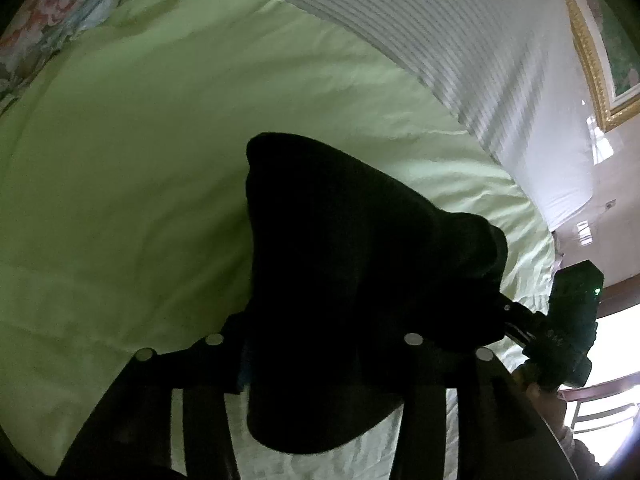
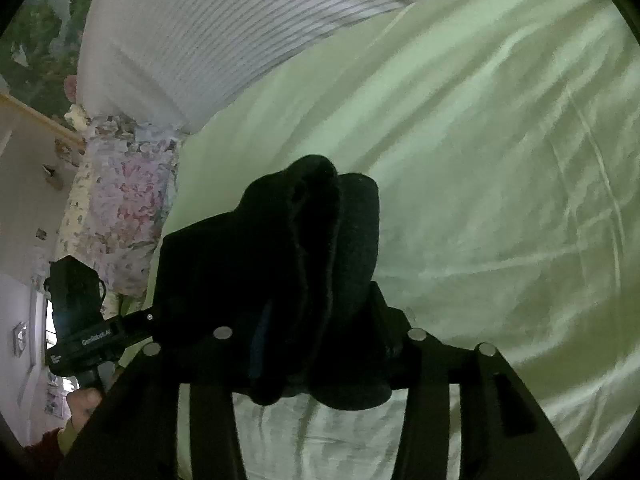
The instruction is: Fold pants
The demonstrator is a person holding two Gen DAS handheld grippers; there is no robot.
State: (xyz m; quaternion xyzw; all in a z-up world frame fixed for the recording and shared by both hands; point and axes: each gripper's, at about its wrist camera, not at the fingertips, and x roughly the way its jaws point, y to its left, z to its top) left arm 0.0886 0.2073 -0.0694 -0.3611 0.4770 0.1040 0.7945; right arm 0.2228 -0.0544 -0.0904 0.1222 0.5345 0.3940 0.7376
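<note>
pants (image 1: 340, 280) black, bunched, lifted over bed (image 1: 120, 200) | left gripper (image 1: 320, 344) jaws pinching pants, right gripper (image 2: 320, 336) same | step: carrying held edge over to fold | tip: keep both ends level, taut, lower flat on sheet, release together

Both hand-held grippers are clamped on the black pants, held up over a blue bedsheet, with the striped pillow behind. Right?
Not quite: the sheet is pale green, not blue, as the right wrist view shows. The rest holds: the left hand-held gripper and right hand-held gripper both clamp the black pants above it, with the striped pillow behind.
</note>
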